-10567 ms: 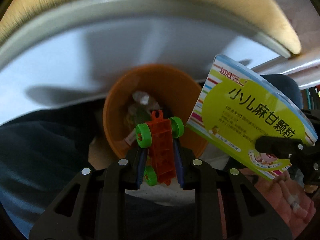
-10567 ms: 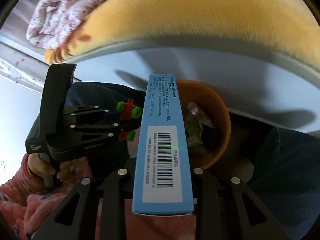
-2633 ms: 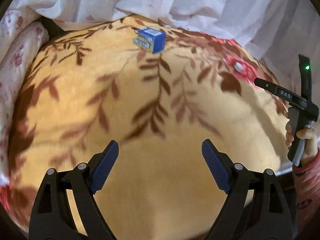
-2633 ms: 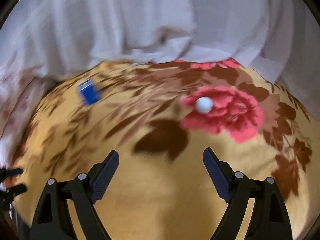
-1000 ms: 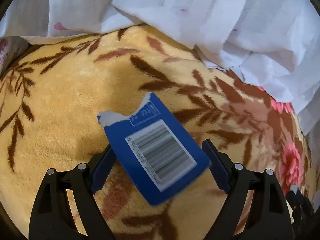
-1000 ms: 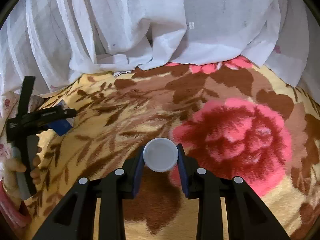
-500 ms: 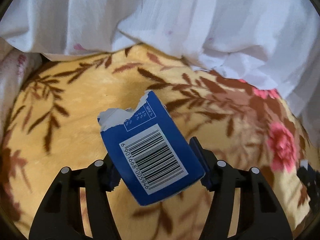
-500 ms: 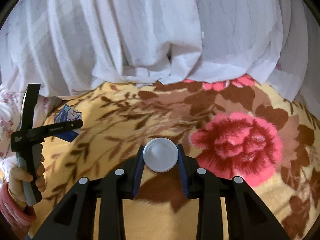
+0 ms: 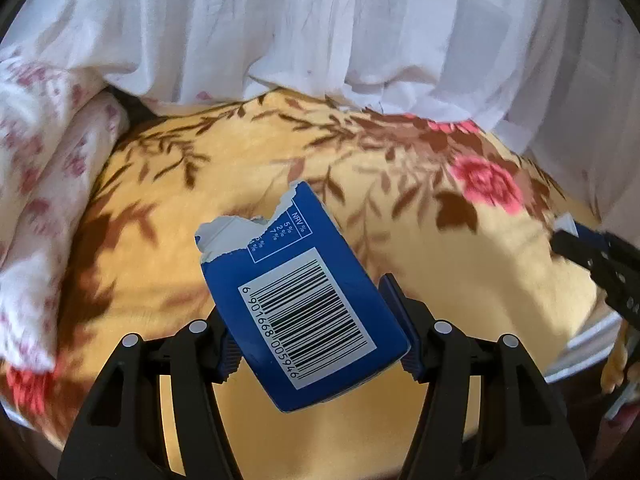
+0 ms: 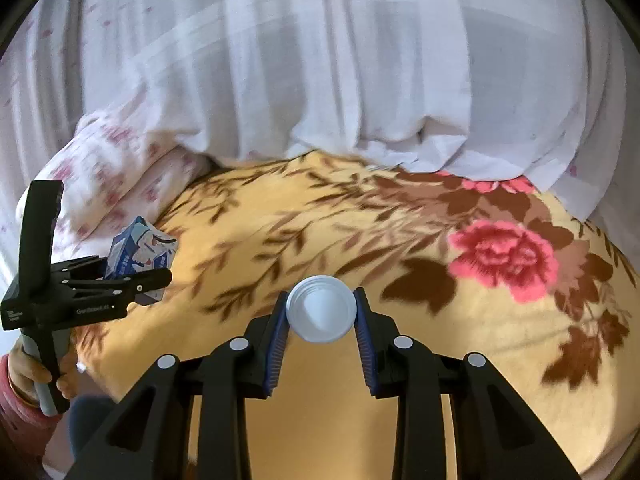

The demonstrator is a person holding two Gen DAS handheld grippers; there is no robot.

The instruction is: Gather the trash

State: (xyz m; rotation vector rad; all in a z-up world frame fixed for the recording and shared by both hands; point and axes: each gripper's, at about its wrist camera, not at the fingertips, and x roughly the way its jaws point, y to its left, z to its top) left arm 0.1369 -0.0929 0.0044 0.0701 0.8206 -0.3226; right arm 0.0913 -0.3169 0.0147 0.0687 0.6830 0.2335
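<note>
My left gripper (image 9: 312,320) is shut on a torn blue carton (image 9: 300,312) with a barcode, held above the yellow flowered blanket (image 9: 440,272). It also shows in the right wrist view, where the left gripper (image 10: 132,280) holds the carton (image 10: 136,248) at the far left. My right gripper (image 10: 322,312) is shut on a white bottle cap (image 10: 322,308), lifted above the blanket (image 10: 400,240). The right gripper's tip (image 9: 576,244) shows at the right edge of the left wrist view.
A white curtain (image 10: 320,80) hangs behind the bed. A folded white quilt with pink flowers (image 9: 44,200) lies at the left of the blanket. The bed's edge (image 9: 580,360) shows at the lower right.
Both grippers have lifted and pulled back from the blanket with their loads. More of the curtain and quilt is in view.
</note>
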